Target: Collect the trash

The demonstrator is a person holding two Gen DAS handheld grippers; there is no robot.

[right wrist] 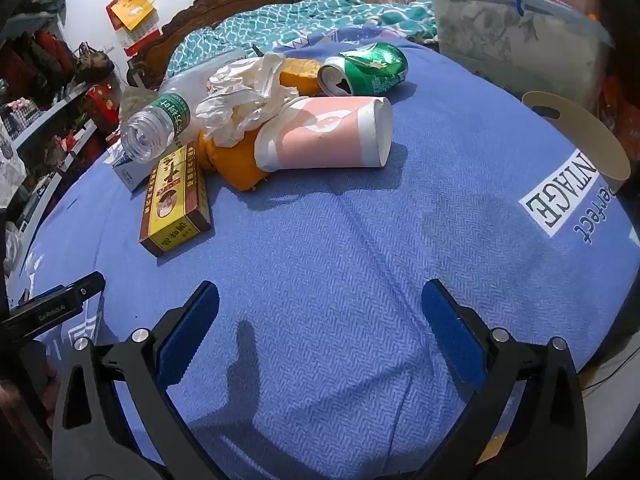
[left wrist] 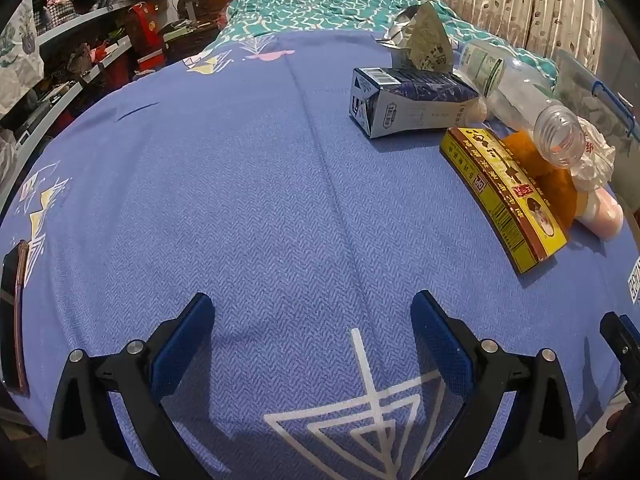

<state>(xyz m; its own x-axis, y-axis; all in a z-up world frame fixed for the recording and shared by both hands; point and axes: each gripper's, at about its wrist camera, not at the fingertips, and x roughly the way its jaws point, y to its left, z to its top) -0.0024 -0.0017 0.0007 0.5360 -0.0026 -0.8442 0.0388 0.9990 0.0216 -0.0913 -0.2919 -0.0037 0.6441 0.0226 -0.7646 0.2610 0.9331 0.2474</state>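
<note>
Trash lies in a heap on a blue bedspread (left wrist: 240, 184). In the right wrist view I see a pink paper cup (right wrist: 324, 134) on its side, a crushed green can (right wrist: 366, 68), a clear plastic bottle (right wrist: 158, 126), crumpled white paper (right wrist: 244, 96), orange peel (right wrist: 238, 164) and a yellow-brown box (right wrist: 176, 200). The left wrist view shows the same box (left wrist: 504, 196), the bottle (left wrist: 524, 100), a blue-white carton (left wrist: 408, 100) and a foil bag (left wrist: 424, 40). My left gripper (left wrist: 312, 320) and right gripper (right wrist: 320, 308) are both open and empty, short of the heap.
A clear plastic bin (right wrist: 516, 32) with a blue handle stands at the far right. A paper bag's rim (right wrist: 576, 136) is at the bed's right edge. A phone (left wrist: 14, 320) lies at the left edge. Shelves (left wrist: 60, 60) line the left wall. A teal quilt (left wrist: 312, 8) lies at the headboard.
</note>
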